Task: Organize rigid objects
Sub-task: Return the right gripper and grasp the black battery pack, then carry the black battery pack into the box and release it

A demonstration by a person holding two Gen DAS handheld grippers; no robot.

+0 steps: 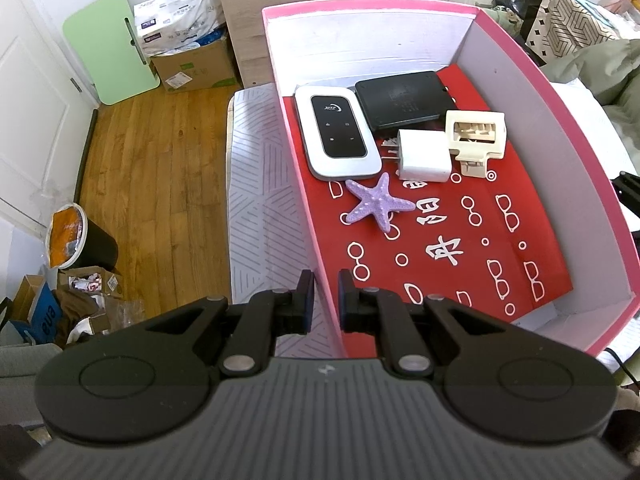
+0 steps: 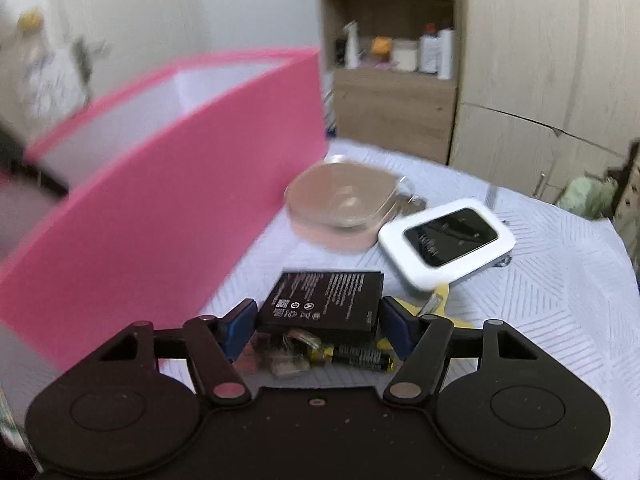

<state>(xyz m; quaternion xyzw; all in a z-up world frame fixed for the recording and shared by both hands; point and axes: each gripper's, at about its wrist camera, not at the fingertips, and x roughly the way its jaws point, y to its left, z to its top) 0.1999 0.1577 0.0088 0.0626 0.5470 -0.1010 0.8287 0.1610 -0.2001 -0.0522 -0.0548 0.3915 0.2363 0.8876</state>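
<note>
A pink box (image 1: 520,60) with a red patterned floor holds a white pocket router (image 1: 338,136), a black flat device (image 1: 404,98), a white charger plug (image 1: 424,155), a cream clip-like part (image 1: 476,136) and a purple starfish (image 1: 378,202). My left gripper (image 1: 325,296) is shut on the box's near-left wall. In the right wrist view the box (image 2: 152,216) stands at the left. My right gripper (image 2: 318,320) is shut on a black flat battery (image 2: 324,300), held above a black-and-gold AA battery (image 2: 352,358) and small clear bits.
On the white patterned tablecloth (image 2: 540,300) lie a second white router (image 2: 448,242), a pinkish lidded container (image 2: 340,208) and a yellow item (image 2: 436,300). Shelves and cabinets (image 2: 392,72) stand behind. Left of the table is wooden floor (image 1: 152,184) with a bin and cardboard boxes.
</note>
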